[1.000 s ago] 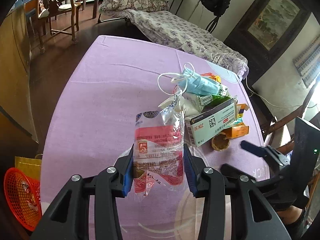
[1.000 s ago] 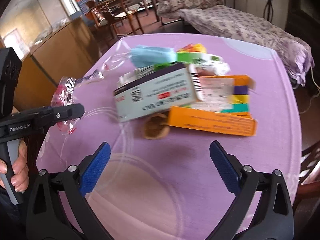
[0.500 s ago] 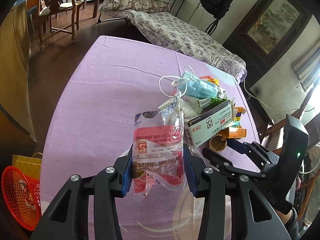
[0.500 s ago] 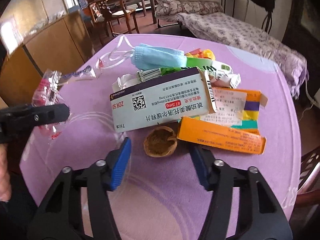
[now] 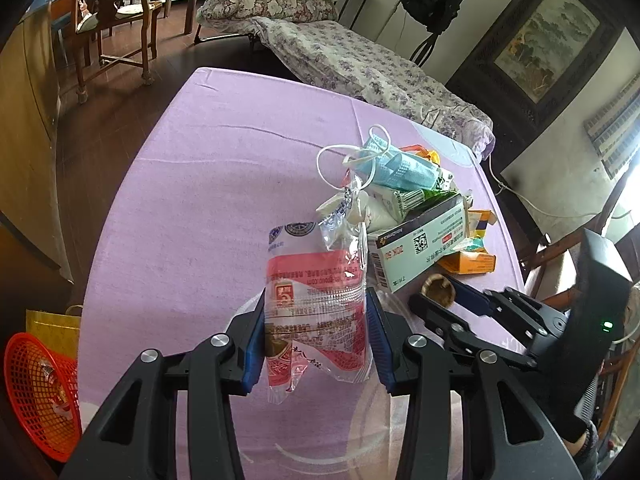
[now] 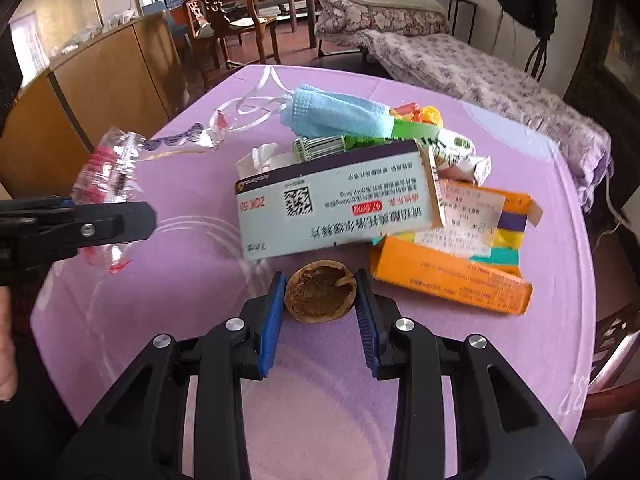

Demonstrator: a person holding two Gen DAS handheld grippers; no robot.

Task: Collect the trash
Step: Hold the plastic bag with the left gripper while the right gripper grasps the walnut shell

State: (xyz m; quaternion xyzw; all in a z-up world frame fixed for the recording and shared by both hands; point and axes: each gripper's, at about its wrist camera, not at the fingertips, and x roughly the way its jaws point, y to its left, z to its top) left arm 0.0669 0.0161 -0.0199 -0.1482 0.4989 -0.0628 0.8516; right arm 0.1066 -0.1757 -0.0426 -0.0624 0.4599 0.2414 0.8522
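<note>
The right gripper (image 6: 320, 300) is closing its jaws on the walnut shell (image 6: 320, 294); squeeze softly, then lift straight up. The left gripper (image 5: 316, 336) jaws are clamped on the plastic bag (image 5: 316, 304).

we have brought the right gripper (image 6: 320, 300) in from open counter to the walnut shell (image 6: 320, 292), and its fingers (image 6: 272, 316) are closing, now touching both shell sides.
</note>
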